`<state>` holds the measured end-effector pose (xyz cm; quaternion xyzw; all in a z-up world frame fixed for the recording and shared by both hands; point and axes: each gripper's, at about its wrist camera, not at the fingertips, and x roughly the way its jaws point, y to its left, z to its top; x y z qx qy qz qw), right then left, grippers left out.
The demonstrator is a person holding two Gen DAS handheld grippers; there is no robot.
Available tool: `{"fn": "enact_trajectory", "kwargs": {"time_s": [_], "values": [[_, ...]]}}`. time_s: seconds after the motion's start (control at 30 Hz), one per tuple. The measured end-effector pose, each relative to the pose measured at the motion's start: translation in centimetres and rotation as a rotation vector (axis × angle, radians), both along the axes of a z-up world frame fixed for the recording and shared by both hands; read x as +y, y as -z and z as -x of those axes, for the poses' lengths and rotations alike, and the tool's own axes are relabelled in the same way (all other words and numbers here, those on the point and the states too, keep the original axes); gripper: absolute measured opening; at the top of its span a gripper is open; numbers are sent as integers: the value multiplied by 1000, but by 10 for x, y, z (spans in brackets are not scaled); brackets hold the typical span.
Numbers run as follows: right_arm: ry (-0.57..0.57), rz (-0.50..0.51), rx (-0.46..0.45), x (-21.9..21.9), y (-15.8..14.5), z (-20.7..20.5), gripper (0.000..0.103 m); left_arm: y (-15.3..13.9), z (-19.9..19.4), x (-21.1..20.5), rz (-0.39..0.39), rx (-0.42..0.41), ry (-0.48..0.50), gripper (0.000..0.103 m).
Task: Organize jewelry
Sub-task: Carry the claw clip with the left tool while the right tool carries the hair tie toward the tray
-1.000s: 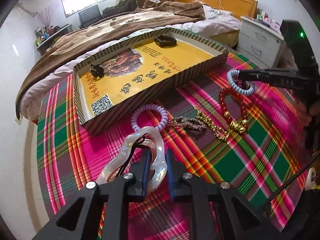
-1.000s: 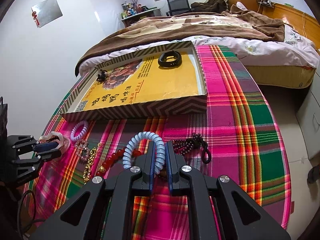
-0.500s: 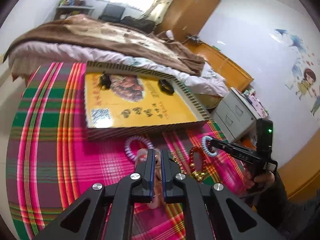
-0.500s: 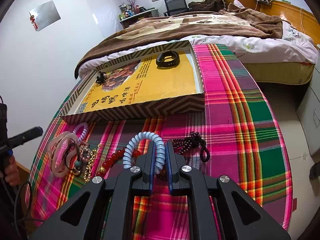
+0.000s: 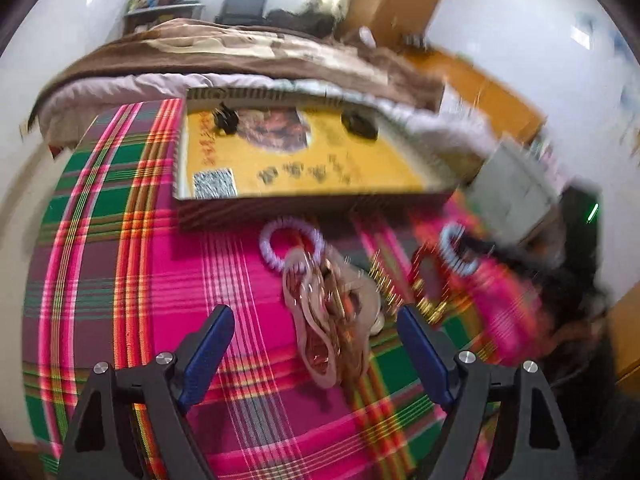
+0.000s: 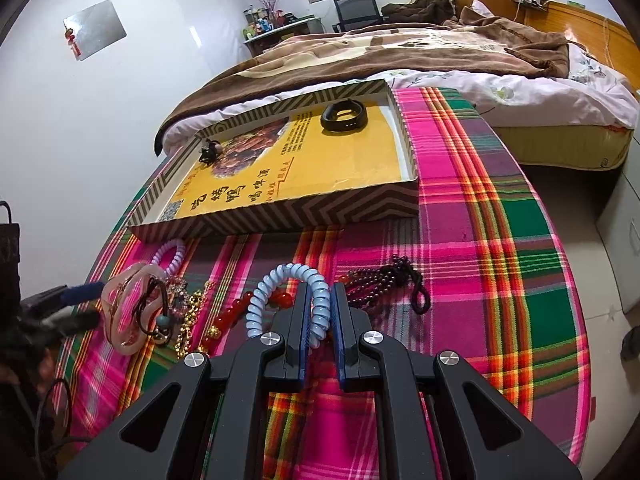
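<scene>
Right gripper (image 6: 319, 312) jaws clamped on blue coil band (image 6: 288, 300), near the box (image 6: 280, 216), ready to carry in. Left gripper (image 5: 316, 352) jaws wide, holding nothing; pink pendant (image 5: 320, 320) lies on cloth (image 5: 120, 280) just beyond them, outside the box.

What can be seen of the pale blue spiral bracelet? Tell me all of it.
The pale blue spiral bracelet is a glossy, plastic-looking coil, like a phone cord bent into a ring. It stands upright on edge, its arch rising above the right tongs, whose blue pads are shut on its lower right side. It sits over the plaid cloth, just in front of the red bead bracelet and left of the dark bead strand. Whether its bottom touches the cloth is hidden.
</scene>
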<state>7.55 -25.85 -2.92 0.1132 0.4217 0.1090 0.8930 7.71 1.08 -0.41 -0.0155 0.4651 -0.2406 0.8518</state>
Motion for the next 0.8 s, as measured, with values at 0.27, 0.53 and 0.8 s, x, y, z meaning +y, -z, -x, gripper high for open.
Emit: {"fn": "enact_trajectory", "kwargs": {"time_s": [0.27, 0.53, 0.8], "values": [[-12, -4, -11, 1, -3, 4, 10, 4, 2, -20, -80, -28, 17, 33], [-16, -13, -16, 1, -4, 6, 10, -18, 4, 2, -83, -104, -33, 27], [-10, -4, -26, 0, -9, 7, 10, -23, 2, 29, -109, -160, -108, 27]]}}
